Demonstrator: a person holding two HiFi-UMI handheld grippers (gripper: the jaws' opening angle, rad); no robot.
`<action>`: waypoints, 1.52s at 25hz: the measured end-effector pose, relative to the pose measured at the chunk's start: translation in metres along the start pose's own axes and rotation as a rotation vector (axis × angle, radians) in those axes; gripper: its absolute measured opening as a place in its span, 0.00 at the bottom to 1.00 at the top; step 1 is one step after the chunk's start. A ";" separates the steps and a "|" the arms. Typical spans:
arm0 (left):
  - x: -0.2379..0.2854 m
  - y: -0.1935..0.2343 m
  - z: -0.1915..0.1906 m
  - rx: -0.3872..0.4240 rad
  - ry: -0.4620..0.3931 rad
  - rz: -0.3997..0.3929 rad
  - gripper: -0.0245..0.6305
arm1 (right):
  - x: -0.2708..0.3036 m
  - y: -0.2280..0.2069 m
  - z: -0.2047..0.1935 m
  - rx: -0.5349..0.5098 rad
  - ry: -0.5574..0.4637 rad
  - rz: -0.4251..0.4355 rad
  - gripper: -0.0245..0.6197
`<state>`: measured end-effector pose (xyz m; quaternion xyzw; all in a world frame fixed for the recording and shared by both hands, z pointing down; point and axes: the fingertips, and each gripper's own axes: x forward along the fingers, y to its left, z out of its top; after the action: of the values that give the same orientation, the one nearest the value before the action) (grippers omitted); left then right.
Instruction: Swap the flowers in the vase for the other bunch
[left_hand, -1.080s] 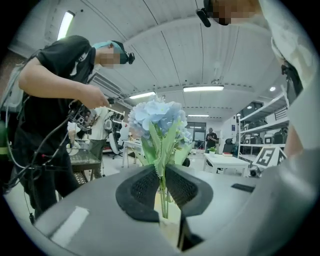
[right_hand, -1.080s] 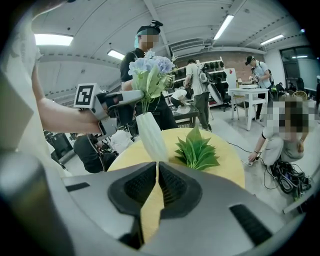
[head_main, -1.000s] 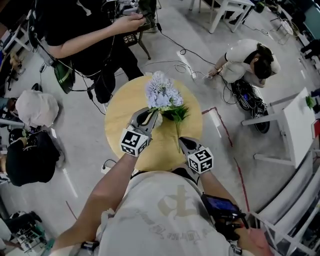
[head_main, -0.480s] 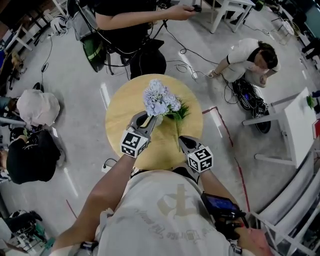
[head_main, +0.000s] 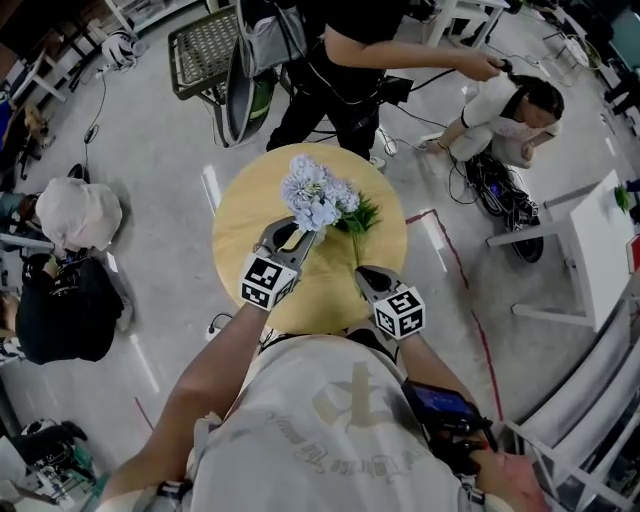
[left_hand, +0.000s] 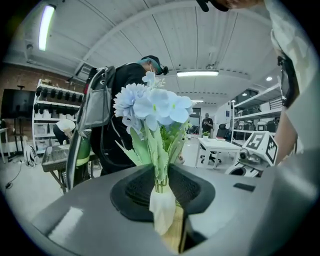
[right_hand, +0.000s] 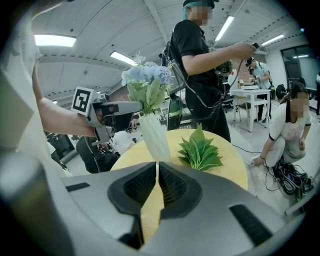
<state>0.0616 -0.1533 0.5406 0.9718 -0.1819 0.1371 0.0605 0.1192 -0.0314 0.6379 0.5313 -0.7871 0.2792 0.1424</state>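
Observation:
On the round yellow table (head_main: 250, 210) stands a white ribbed vase (right_hand: 156, 137) with a bunch of pale blue flowers (head_main: 315, 195) in it. My left gripper (head_main: 290, 238) is at the green stems just above the vase's rim. Its jaws are opening, with the stems (left_hand: 160, 165) loose between the pads. The other bunch, all green leaves (head_main: 358, 215), lies flat to the right of the vase, its thin stem running toward me. My right gripper (head_main: 362, 275) rests near the table's front edge by that stem's end, shut and empty.
A person in black (head_main: 350, 60) stands right behind the table, one arm stretched to the right. Another person (head_main: 505, 110) crouches at the back right among cables. A white table (head_main: 590, 250) is at the right, bags (head_main: 70, 215) at the left.
The blue flowers and my left gripper shifted slightly left and lower. The person in black walked from the left to behind the table. My right gripper kept still.

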 end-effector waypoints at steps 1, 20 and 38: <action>0.000 -0.002 0.000 0.005 0.005 -0.003 0.14 | 0.000 0.000 -0.001 0.001 0.000 0.000 0.06; -0.009 -0.008 -0.015 0.024 0.098 0.017 0.22 | -0.006 0.003 -0.004 0.005 -0.006 0.002 0.06; -0.023 0.002 -0.025 -0.035 0.111 0.064 0.36 | 0.000 0.003 0.002 -0.015 -0.007 0.009 0.06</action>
<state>0.0342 -0.1434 0.5579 0.9552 -0.2114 0.1897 0.0832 0.1170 -0.0320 0.6352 0.5275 -0.7921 0.2720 0.1424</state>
